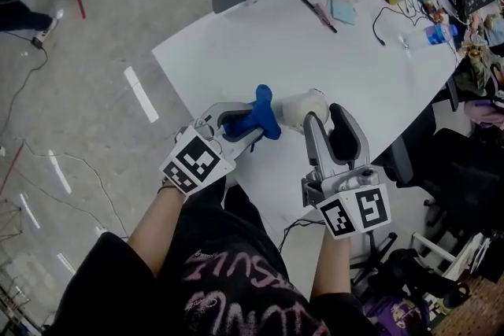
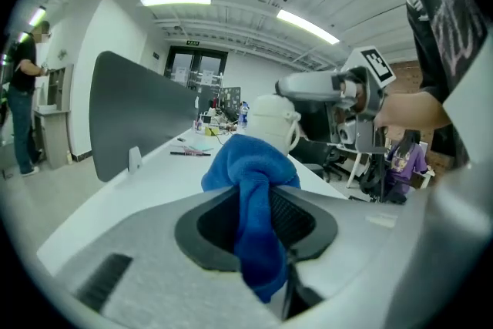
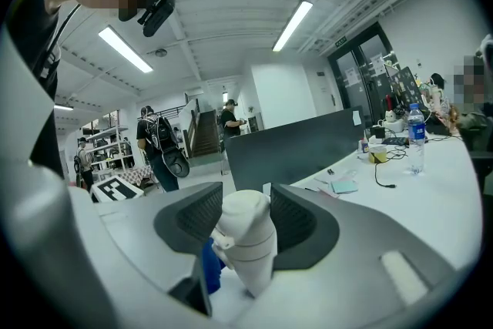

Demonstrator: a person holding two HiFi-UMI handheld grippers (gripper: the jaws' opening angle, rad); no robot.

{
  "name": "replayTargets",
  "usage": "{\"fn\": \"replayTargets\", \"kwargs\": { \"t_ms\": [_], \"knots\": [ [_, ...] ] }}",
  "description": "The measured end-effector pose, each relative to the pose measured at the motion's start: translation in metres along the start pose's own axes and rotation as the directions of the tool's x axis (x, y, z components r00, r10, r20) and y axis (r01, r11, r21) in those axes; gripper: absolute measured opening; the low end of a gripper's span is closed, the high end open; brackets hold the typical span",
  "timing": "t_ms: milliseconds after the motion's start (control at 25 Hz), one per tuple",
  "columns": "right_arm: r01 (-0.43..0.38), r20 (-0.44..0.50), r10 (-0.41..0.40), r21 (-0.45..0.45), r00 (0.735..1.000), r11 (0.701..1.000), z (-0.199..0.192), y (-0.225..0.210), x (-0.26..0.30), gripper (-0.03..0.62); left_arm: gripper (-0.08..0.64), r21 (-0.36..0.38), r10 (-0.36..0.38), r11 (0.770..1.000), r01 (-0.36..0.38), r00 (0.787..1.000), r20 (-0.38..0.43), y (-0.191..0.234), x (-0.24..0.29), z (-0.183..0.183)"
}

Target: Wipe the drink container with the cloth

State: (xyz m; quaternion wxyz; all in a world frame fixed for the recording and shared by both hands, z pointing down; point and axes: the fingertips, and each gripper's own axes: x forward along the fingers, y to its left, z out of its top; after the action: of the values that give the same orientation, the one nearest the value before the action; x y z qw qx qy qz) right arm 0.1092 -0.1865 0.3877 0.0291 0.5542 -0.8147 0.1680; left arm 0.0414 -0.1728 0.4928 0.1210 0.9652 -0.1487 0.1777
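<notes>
Drink container (image 1: 303, 108), white and lidded, was clamped between the jaws of the right gripper (image 1: 327, 120), projecting beyond the jaw tips toward the left gripper (image 1: 253, 124) and held above the near edge of the table (image 1: 260, 35). The left gripper was clenched on the blue cloth (image 1: 264, 112), a bunched wad of which stood past its jaw tips while a tail hung back between the jaws. The wad lay against the side of the container facing the left gripper, apparently touching it. Judged from this arrangement, both pick-ups were complete and the wiping was at its beginning or under way. No view showed how much of the surface had been covered. The far side, next to the right gripper's jaws, probably remained to be rubbed.
</notes>
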Motion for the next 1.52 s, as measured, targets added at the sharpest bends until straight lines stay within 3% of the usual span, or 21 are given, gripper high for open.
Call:
{"fn": "replayTargets", "kwargs": {
  "t_ms": [200,440,880,1520],
  "knots": [
    [-0.007,0.007,0.007,0.005,1.000,1.000,0.000,0.000,0.001,0.196,0.098,0.076,-0.017,0.997,0.012,0.998,0.068,-0.009,-0.012,0.042],
    [-0.011,0.010,0.011,0.008,1.000,1.000,0.001,0.003,0.002,0.198,0.098,0.153,-0.056,0.987,0.046,0.997,0.062,-0.020,-0.001,0.061],
    [-0.007,0.010,0.007,0.014,1.000,1.000,0.002,0.002,0.003,0.198,0.100,0.100,-0.089,0.992,0.083,0.995,0.049,-0.014,0.009,0.044],
    [0.020,0.002,-0.020,0.029,1.000,0.999,0.003,0.002,0.005,0.199,0.100,0.002,-0.126,0.992,0.126,0.991,-0.047,0.001,0.036,-0.020]
  ]
}}
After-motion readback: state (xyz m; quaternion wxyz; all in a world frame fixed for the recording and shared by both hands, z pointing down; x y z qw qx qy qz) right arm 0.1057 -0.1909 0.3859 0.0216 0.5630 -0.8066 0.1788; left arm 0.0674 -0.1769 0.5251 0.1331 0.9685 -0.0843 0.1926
